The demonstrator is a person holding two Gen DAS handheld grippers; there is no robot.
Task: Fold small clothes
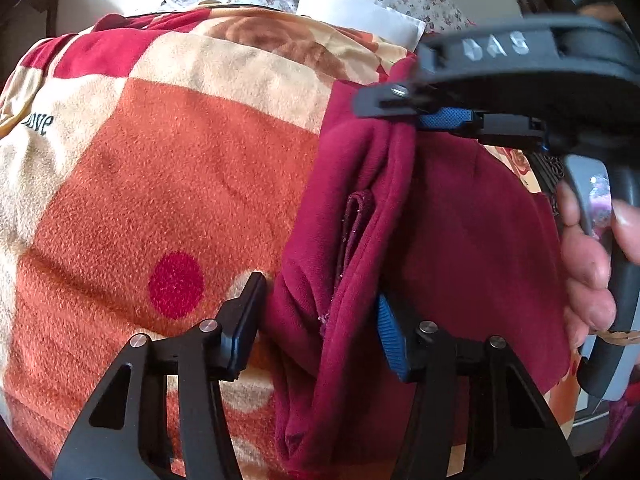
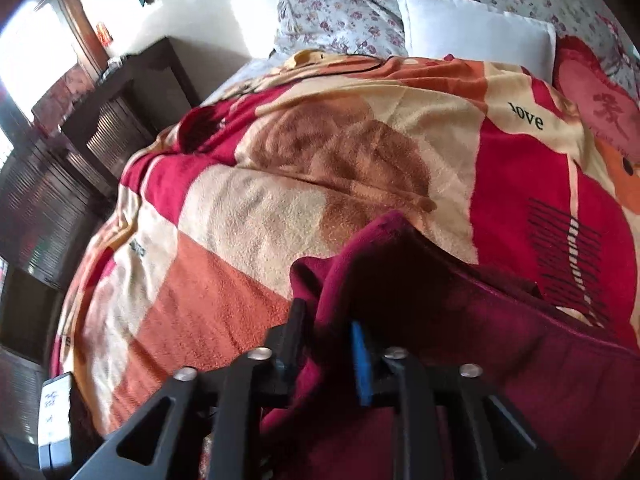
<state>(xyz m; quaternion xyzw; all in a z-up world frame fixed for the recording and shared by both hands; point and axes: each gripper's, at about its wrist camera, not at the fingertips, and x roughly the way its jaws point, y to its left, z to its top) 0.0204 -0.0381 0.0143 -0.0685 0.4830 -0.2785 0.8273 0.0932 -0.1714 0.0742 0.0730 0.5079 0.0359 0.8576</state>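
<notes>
Maroon garment [image 1: 420,216] between both grippers' jaws

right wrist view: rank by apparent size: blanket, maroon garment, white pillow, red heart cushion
1. blanket
2. maroon garment, inflated by closeness to the camera
3. white pillow
4. red heart cushion, partly cut off at the edge, so its order against the pillow is unsure

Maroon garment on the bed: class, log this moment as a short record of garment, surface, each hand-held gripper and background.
garment: maroon garment, bunched, partly lifted off the blanket
surface: orange, cream and red patterned blanket
left hand-held gripper: fingers apart, garment fold between them
right hand-held gripper: pinching a bunched garment fold
background: white pillow, floral bedding
</notes>
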